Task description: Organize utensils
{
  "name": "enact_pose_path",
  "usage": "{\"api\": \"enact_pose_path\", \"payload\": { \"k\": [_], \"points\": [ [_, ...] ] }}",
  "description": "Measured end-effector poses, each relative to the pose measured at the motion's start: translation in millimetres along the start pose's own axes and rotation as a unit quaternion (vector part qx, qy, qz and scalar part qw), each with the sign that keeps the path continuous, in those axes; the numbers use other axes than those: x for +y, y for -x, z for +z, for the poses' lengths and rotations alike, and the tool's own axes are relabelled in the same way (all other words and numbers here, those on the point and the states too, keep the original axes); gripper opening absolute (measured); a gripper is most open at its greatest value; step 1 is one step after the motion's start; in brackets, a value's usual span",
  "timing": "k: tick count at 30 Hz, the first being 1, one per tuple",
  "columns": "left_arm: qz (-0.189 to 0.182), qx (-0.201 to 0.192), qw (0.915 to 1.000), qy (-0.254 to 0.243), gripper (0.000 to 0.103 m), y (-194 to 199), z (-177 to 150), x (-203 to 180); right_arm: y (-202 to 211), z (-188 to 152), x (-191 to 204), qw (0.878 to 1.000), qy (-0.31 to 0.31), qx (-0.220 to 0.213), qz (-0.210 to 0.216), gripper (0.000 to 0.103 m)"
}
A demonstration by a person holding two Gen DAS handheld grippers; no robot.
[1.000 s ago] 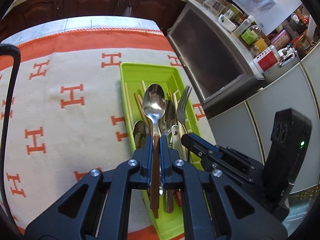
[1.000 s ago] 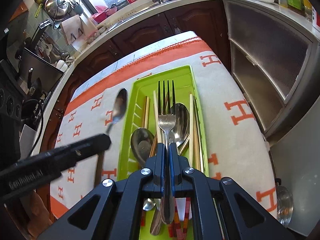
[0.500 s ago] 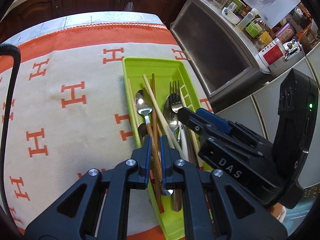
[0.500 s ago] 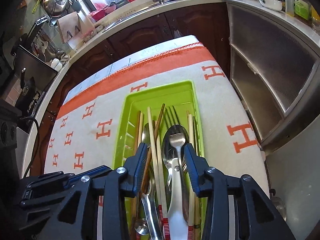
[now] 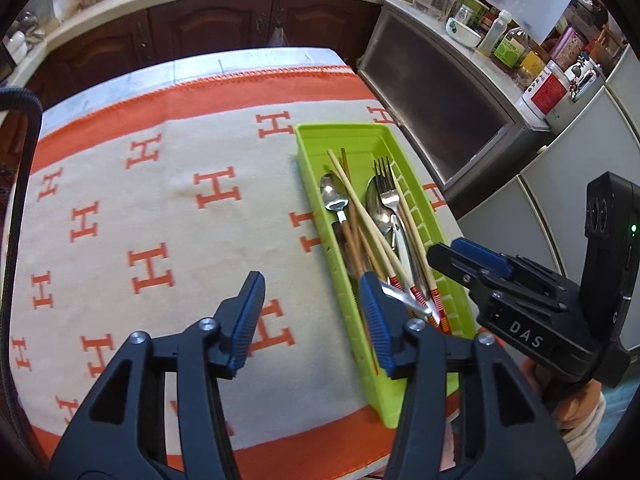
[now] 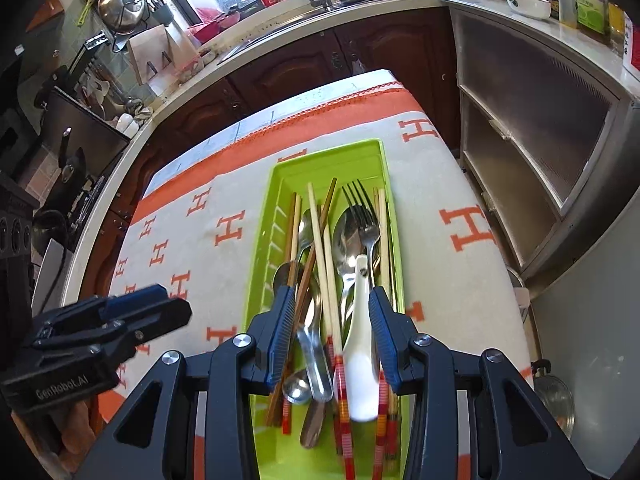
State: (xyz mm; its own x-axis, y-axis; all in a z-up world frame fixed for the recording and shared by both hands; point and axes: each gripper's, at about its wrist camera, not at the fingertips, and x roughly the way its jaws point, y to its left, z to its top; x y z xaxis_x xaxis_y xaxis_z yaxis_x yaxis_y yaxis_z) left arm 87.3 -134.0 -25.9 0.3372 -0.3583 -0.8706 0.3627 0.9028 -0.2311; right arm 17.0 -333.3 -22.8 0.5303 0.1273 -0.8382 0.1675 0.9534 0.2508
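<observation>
utensils (image 6: 336, 280): piled lengthwise in green tray (image 5: 404, 396) at the cloth's right edge, so they stay gathered | left gripper (image 5: 312, 312): jaws just spread wide, empty, above the tray's left rim | right gripper (image 6: 330, 332): half open, gripping nothing, over the handles

Lime-green plastic utensil tray (image 6: 276, 184), long & narrow w/ slotted side walls, lies flat on the cloth. Inside, all lengthwise & overlapping: steel fork (image 6: 366, 220) tines to far end, atop a steel spoon (image 6: 346, 240); white ceramic spoon (image 6: 360, 320); smaller steel spoon (image 5: 334, 196); pale chopsticks (image 6: 320, 236) w/ red-striped near ends, 1 crossing diagonally.
</observation>
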Motion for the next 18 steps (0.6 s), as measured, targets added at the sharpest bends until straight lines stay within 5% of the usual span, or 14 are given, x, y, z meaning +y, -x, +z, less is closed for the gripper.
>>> {"api": "enact_pose_path", "payload": {
  "k": [7,18],
  "points": [
    [0.036,-0.039,0.9985,0.013,0.064,41,-34,16,30,-43,17,1.000,0.015,0.005,0.017,0.039],
    [0.113,-0.081,0.9901,0.018,0.073,100,-77,26,90,-76,72,0.998,0.046,-0.005,0.046,0.046]
  ]
}}
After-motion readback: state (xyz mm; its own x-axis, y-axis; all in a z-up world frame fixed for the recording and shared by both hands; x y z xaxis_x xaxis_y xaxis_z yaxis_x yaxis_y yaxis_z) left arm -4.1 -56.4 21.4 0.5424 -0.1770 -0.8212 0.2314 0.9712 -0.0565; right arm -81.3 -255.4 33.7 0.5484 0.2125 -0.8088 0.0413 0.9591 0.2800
